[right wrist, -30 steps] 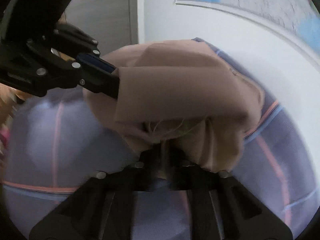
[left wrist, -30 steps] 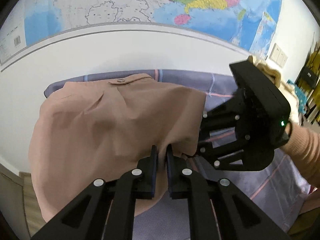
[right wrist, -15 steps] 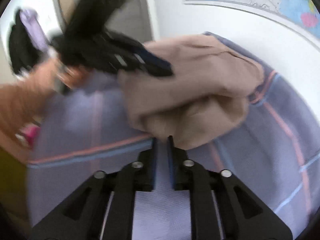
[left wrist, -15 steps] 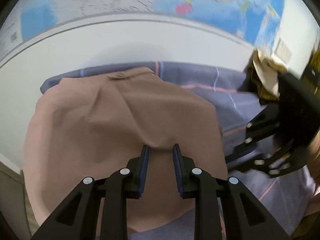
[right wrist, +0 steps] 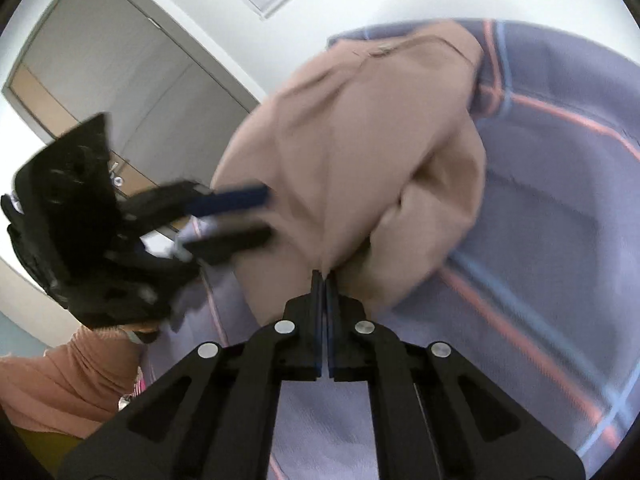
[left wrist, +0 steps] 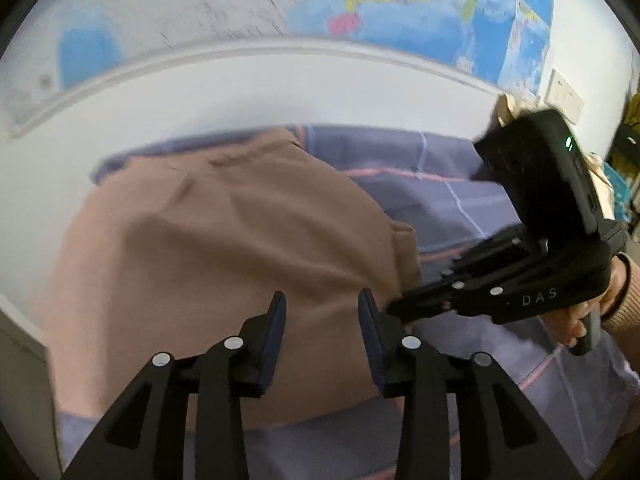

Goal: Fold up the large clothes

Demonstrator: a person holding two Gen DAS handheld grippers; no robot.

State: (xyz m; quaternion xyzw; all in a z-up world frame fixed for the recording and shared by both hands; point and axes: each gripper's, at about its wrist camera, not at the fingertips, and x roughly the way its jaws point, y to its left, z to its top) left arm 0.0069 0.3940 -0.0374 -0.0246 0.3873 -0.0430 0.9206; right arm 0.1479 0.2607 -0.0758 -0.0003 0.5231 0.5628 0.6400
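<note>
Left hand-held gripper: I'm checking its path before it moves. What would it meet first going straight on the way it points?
Probably the tan garment on the plaid sheet. The left hand-held gripper, jaws opening with nothing between them, aims right at it; depth is unclear.

Bright, even light — blurred (fisheye-warped).

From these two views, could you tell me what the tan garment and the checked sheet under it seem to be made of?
Tan garment: looks like a thin woven fabric, matte, perhaps a cotton blend; it shows soft creases and a limp folded edge. Checked sheet: seems a smooth woven bed cloth, matte lavender-grey with printed or woven orange and blue lines; it lies flat with no sheen. Blur leaves the exact weave open.
</note>
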